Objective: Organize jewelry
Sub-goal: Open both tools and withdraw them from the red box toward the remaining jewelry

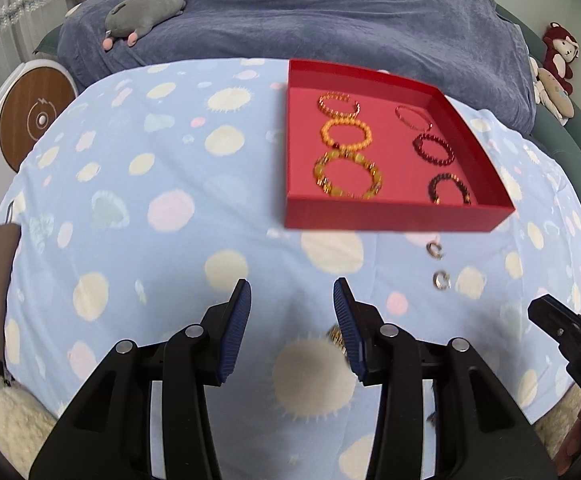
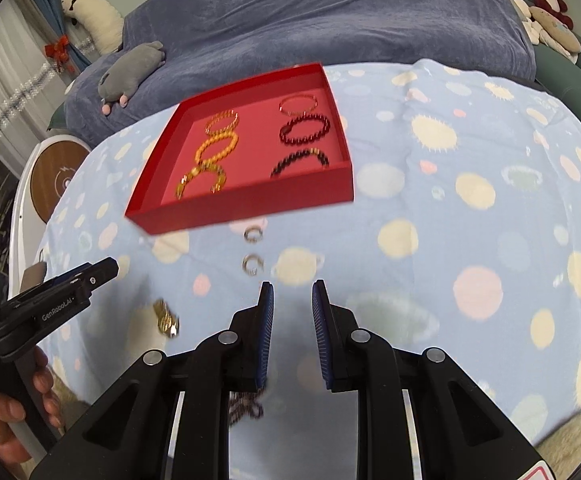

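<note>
Six bracelets [image 1: 346, 176], two rings [image 1: 441, 280].

Shallow square red cardboard tray [image 1: 390, 216], upper centre of frame, holding six beaded bracelets in two columns; two small silver rings [image 1: 436, 250] lying on the spotted cloth just below it.

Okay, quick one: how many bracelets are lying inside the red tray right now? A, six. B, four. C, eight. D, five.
A: the red tray holds six bracelets in two columns, three yellow and gold ones on one side and three red and dark ones on the other; the two small rings lie outside it on the cloth.
</note>
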The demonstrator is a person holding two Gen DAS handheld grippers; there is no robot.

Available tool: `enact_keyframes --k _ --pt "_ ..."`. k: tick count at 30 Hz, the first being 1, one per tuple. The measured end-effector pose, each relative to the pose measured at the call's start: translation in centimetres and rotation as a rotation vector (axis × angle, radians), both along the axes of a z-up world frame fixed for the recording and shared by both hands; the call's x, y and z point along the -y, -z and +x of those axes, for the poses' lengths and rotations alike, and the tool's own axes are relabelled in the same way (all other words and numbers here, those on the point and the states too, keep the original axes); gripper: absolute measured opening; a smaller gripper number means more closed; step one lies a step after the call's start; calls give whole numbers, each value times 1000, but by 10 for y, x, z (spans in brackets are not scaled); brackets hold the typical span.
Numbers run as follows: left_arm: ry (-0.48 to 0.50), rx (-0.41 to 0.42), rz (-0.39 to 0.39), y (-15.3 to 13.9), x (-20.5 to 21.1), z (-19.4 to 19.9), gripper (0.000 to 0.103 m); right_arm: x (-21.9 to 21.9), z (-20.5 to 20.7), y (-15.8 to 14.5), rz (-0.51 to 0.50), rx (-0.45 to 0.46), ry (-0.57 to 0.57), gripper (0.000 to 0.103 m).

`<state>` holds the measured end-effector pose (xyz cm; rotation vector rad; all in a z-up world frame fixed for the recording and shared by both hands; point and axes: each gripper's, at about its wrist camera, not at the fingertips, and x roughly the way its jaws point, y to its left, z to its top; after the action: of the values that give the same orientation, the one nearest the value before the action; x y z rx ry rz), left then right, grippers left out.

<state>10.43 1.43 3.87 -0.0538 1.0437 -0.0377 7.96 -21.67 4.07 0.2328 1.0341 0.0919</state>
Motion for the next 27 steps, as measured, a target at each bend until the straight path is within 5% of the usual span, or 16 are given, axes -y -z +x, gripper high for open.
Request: enact_keyframes --k 11,16,27 --pt "8 -44 12 21 -6 -52 43 -28 -53 24 4 -68 -63 20" --pt "13 -44 18 25 -6 -63 46 -38 -61 27 -7 -71 -84 34" --pt "-3 -47 31 34 -16 -76 50 -46 -62 42 -6 -107 -87 35"
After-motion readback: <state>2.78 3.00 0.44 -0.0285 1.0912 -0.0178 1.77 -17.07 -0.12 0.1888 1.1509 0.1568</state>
